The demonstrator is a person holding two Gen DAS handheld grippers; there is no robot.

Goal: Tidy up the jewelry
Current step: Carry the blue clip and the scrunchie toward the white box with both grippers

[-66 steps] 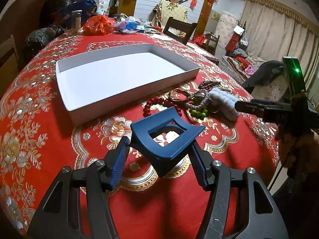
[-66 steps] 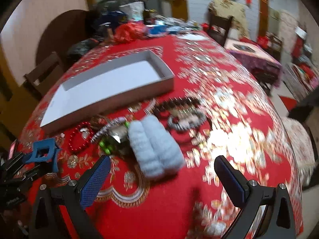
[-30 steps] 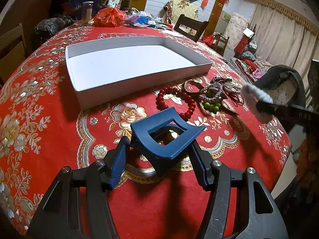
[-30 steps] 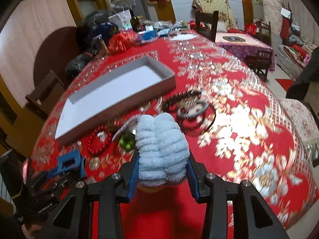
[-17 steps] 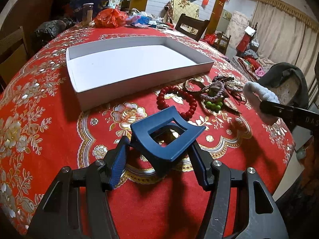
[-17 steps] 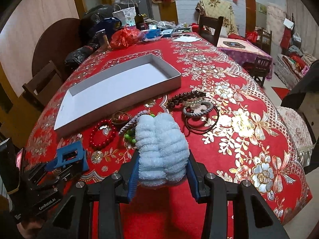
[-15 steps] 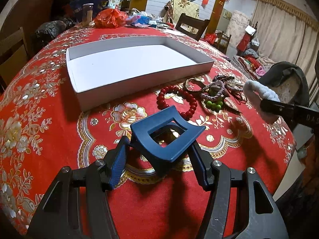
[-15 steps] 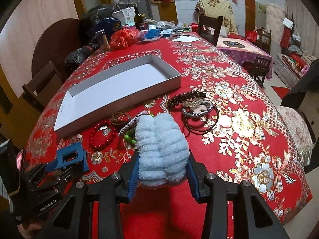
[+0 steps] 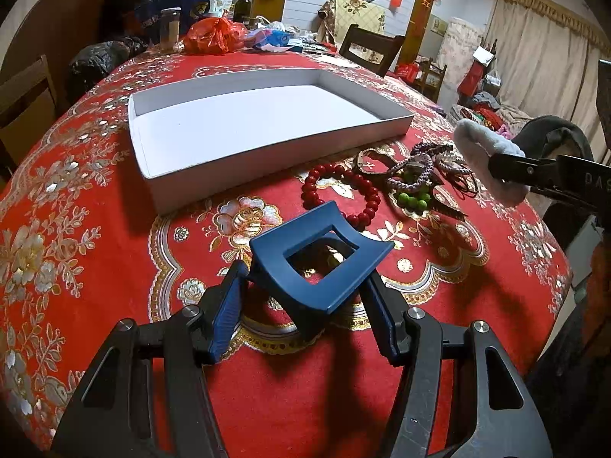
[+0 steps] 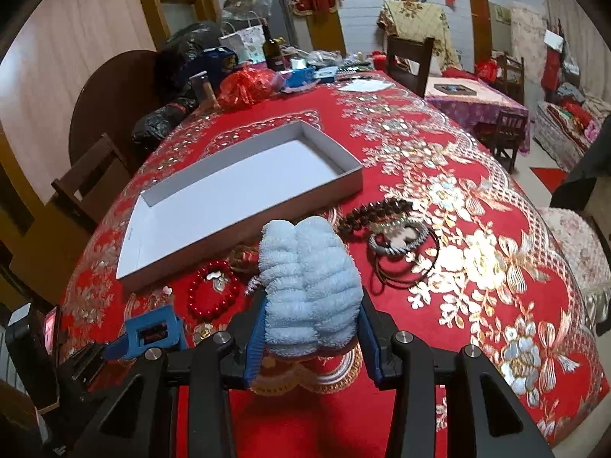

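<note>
My left gripper (image 9: 305, 305) is shut on a dark blue hair claw clip (image 9: 317, 267) and holds it above the red tablecloth; the clip also shows in the right wrist view (image 10: 152, 330). My right gripper (image 10: 311, 337) is shut on a fluffy pale blue scrunchie (image 10: 309, 282), held above the table; it shows at the right in the left wrist view (image 9: 485, 156). A shallow white box (image 9: 229, 129) lies open beyond. Before it lie a red bead bracelet (image 9: 343, 194), green beads (image 9: 414, 200), braided bracelets (image 9: 416, 168) and dark bead bracelets (image 10: 374, 210).
The table's far end holds a red plastic bag (image 9: 214, 36), a jar (image 9: 170, 28), a wine bottle (image 10: 272, 51) and dark bags (image 10: 164, 122). Wooden chairs (image 10: 95, 175) stand at the left and far side. The table edge drops off at the right (image 9: 553, 252).
In 2.2 seconds my right gripper has shut on the scrunchie and lifted it off the table. In the last half second both grippers have barely moved.
</note>
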